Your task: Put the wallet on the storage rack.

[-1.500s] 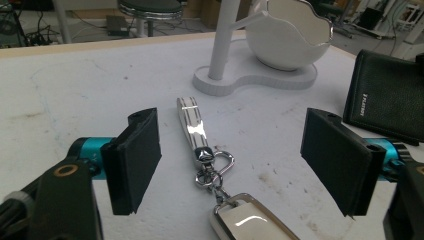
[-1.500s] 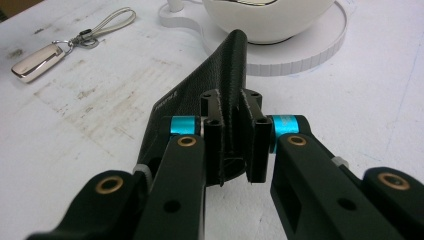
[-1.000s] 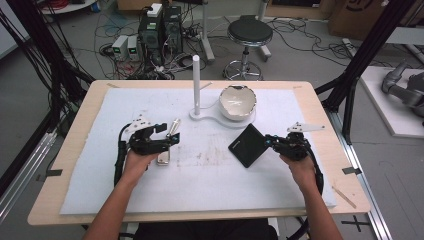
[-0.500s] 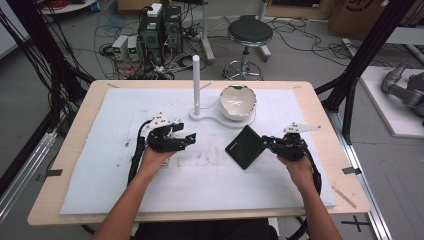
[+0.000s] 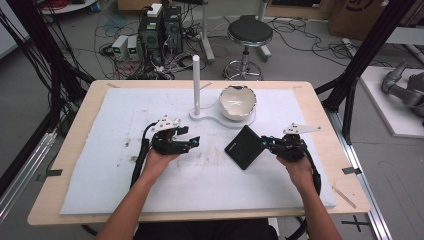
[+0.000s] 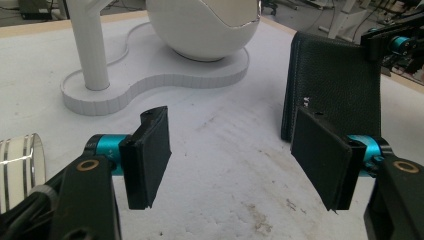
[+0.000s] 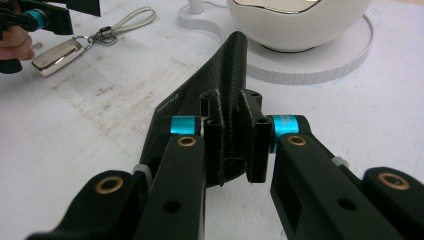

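A black leather wallet (image 5: 244, 146) is tilted up off the white mat, and my right gripper (image 5: 267, 143) is shut on its right edge. In the right gripper view the jaws clamp the wallet's edge (image 7: 215, 95) at my right gripper (image 7: 232, 100). My left gripper (image 5: 192, 142) hovers left of the wallet, pointing at it. Its jaws have just been closing a little but stand open with nothing between them, seen at my left gripper (image 6: 231, 130). The wallet (image 6: 330, 85) lies just beyond its right jaw. A silver key fob (image 7: 57, 56) with a strap lies beside the left hand.
A white stand (image 5: 220, 119) at the back centre carries an upright post (image 5: 196, 82) and a white bowl (image 5: 237, 101). The white mat (image 5: 100, 175) covers most of the wooden table (image 5: 330, 120). Black frame posts stand at both sides.
My left gripper has moved right across the mat toward the wallet. The right gripper has stayed in place with the wallet in it.
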### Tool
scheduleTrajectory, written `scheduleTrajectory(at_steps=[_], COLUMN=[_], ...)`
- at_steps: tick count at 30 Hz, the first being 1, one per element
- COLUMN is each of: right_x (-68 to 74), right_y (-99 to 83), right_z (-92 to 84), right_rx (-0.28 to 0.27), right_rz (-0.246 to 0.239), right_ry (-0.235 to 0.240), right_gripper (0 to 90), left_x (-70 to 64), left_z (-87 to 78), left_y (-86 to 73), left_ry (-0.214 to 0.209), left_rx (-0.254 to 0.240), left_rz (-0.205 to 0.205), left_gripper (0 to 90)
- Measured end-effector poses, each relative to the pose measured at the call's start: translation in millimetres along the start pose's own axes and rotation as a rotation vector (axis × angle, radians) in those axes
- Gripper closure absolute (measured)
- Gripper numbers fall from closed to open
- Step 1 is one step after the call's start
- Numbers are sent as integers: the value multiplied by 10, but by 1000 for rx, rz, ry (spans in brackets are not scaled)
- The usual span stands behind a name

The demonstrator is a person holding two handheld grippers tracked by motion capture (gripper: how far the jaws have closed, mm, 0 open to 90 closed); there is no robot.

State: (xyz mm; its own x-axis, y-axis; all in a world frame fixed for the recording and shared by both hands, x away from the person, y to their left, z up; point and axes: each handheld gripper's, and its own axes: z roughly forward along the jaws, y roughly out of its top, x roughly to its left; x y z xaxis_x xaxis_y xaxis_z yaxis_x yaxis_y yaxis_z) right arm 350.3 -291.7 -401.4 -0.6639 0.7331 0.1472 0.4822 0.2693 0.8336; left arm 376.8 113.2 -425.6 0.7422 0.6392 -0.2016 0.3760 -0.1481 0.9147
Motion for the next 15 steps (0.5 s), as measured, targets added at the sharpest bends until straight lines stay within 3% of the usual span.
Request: scheduleTrajectory(at_steps=[6,15], right_x=[29,54], right_y=[23,39], right_z=[2,8], right_rx=[-14,-12], right_rz=[-22,-37], right_ry=[8,14], right_gripper=[829,829], left_x=[-12,-169], left_z=[105,503], left_y=[-3,61], left_ry=[-38,-118], left_rx=[-6,53], left_rz=[-14,21], left_gripper=[325,339])
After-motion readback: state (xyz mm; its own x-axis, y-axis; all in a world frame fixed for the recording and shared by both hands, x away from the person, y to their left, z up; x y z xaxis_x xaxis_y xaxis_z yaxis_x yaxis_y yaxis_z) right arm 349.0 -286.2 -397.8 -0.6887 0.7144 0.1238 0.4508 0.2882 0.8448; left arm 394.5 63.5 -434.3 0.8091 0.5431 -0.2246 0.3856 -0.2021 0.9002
